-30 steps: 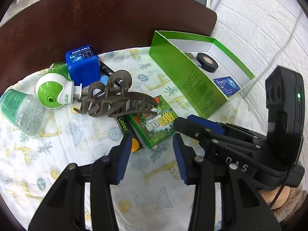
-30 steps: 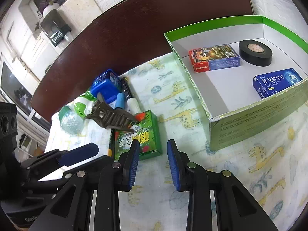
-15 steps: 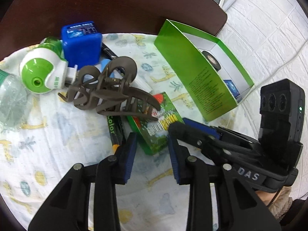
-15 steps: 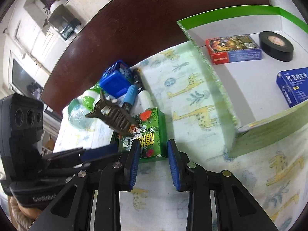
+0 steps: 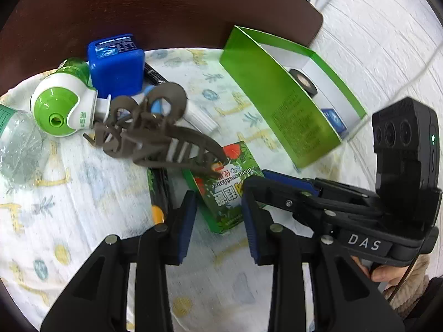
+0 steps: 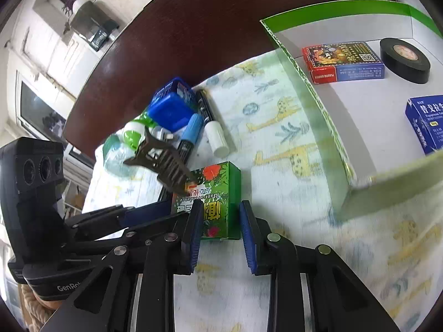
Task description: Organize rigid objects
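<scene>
Both claws are converging on the small green carton (image 6: 214, 196) with the leaf-and-flower print, which lies flat on the giraffe-print cloth (image 6: 277, 127), well short of the green-walled tray (image 6: 324, 110). The right gripper (image 6: 218, 232) stands spread, one blue pad on each side of the carton's near end, not pinching it. The left gripper (image 5: 220, 221) is spread as well and straddles the same carton's near corner from the other side, holding nothing.

A brown hair claw clip (image 5: 155, 135) rests with its teeth on the carton's far end. Beyond the carton lies the rest of the heap: a blue plastic case (image 5: 116, 66), a green-and-white plug-in device (image 5: 62, 105), markers and a crumpled clear bottle (image 5: 16, 144). Inside the tray already sit a red card pack (image 6: 343, 61), a black tape roll (image 6: 404, 58) and a blue medicine box (image 6: 425, 121).

This looks like the pick-up step for the carton. Next, I'd say one claw must close squarely across its narrow sides and draw it out from under the clip, then carry it over the tray wall.
</scene>
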`<control>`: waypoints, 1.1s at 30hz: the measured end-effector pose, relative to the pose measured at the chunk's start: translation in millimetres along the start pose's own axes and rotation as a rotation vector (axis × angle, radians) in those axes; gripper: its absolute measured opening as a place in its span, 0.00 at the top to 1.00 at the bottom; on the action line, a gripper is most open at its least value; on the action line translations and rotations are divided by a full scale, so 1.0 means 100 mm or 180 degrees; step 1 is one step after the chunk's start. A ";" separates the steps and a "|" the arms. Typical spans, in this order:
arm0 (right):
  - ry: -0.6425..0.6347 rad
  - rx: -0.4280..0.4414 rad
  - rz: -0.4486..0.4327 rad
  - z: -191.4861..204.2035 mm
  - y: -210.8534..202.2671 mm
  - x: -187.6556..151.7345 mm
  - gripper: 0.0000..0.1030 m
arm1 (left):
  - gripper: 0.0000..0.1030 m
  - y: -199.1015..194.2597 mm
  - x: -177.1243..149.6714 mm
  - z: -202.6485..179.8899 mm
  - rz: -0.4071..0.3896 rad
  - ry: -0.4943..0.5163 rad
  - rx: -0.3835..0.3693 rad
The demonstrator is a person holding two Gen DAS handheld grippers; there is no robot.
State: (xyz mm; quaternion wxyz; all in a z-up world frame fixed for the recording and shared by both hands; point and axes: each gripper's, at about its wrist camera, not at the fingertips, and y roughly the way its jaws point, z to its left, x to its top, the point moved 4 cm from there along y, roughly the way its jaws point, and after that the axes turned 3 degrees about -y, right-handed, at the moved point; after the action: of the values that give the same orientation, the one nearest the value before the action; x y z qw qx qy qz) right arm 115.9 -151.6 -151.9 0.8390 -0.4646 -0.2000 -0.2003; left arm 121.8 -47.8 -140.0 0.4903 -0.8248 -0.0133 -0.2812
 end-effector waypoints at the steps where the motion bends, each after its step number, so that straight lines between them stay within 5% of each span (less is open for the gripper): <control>1: 0.0004 -0.0003 0.0034 0.01 -0.02 -0.03 0.71 | 0.70 -0.02 -0.04 -0.03 0.0020 0.0026 0.0003; 11: -0.0017 0.0074 0.0073 0.08 -0.31 -0.34 0.71 | 0.70 -0.26 -0.26 -0.33 -0.0117 0.0304 0.0100; 33: -0.0157 0.0104 -0.0700 -0.03 -1.08 0.06 0.71 | 0.70 -0.58 0.22 -1.08 -0.0531 0.0894 0.0232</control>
State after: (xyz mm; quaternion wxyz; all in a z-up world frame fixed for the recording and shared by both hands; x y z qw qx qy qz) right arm 65.7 -208.0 -75.0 0.8143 -0.4309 -0.2736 -0.2764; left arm 74.0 -111.8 -44.2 0.4919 -0.7551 -0.0232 -0.4328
